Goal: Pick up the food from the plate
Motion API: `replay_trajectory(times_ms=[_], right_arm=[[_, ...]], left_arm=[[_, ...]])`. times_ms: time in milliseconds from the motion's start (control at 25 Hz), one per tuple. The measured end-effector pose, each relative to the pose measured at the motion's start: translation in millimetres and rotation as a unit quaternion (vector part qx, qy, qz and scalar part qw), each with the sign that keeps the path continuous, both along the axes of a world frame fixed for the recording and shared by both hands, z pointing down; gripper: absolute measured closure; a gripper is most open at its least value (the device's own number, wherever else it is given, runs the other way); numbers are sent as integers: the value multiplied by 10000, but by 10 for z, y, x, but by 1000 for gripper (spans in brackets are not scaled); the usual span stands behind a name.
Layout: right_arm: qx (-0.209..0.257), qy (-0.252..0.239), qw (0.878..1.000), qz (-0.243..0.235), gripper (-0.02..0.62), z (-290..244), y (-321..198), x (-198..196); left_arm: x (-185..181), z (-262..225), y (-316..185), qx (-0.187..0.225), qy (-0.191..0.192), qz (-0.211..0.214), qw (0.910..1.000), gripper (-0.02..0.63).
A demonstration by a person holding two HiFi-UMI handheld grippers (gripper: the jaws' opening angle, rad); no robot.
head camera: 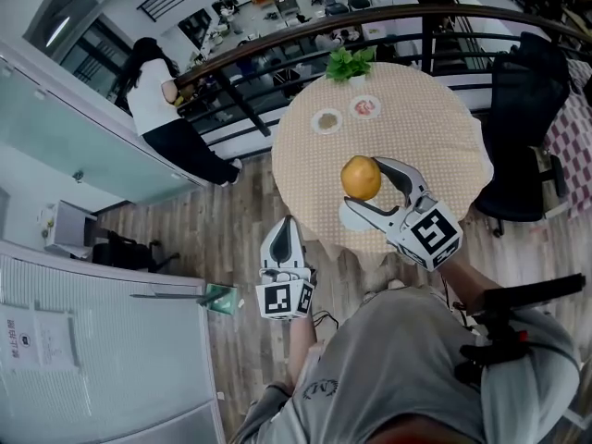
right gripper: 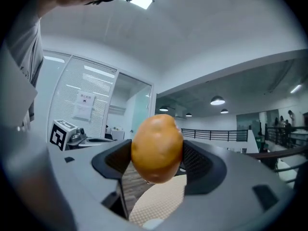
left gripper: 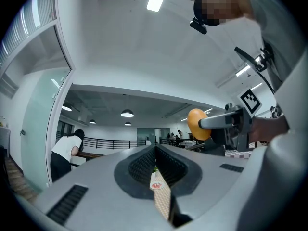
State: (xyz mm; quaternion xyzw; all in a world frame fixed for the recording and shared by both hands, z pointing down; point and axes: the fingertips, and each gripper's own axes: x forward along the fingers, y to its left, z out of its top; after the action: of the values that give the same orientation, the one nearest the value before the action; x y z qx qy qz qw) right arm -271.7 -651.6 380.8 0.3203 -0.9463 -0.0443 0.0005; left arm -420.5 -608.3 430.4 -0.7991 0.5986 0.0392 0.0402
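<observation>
A round orange-yellow piece of food [head camera: 361,176] hangs above the near edge of the round table [head camera: 416,128], with my right gripper [head camera: 359,189] shut on it. In the right gripper view the food [right gripper: 157,148] fills the space between the two jaws. Two small plates lie at the table's far side: one [head camera: 326,120] holds something brownish, the other [head camera: 365,107] something red. My left gripper [head camera: 284,225] is shut and empty, off the table's near-left edge, over the wooden floor. From the left gripper view, the food [left gripper: 198,124] shows to the upper right.
A green potted plant [head camera: 350,63] stands at the table's far edge. A curved railing [head camera: 277,49] runs behind the table, and a person [head camera: 157,100] leans on it at the left. A black chair [head camera: 527,137] stands to the right.
</observation>
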Motion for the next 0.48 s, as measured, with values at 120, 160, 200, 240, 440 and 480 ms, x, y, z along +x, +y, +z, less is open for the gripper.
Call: replay_trajectory(times_ms=[120,160,200,240,440,480], right_arm=[[-140,72,9999,40,270,143,-12,-16],[-150,78,9998,41,270,160,-5,-24],[-146,94,9998,39,270,168,0,-33],[-136,123,9998,43,270,174,-2,-39],[-192,120,9997,42,270,182,-56,-26],[-206,113,9997,39,269,176,-62,-23]], left_arm=[[-10,19,40,-1,25,-53,10000,597],[-17,27,58,-11,46,-78,10000,597],[-23,30,73,-21,55,-97,9999,597],[-24,31,83,-30,56,-107,9999,597],[-23,43,108,-8,11,-121,9999,597],[-22,39,113,-12,25,-130,9999,597]])
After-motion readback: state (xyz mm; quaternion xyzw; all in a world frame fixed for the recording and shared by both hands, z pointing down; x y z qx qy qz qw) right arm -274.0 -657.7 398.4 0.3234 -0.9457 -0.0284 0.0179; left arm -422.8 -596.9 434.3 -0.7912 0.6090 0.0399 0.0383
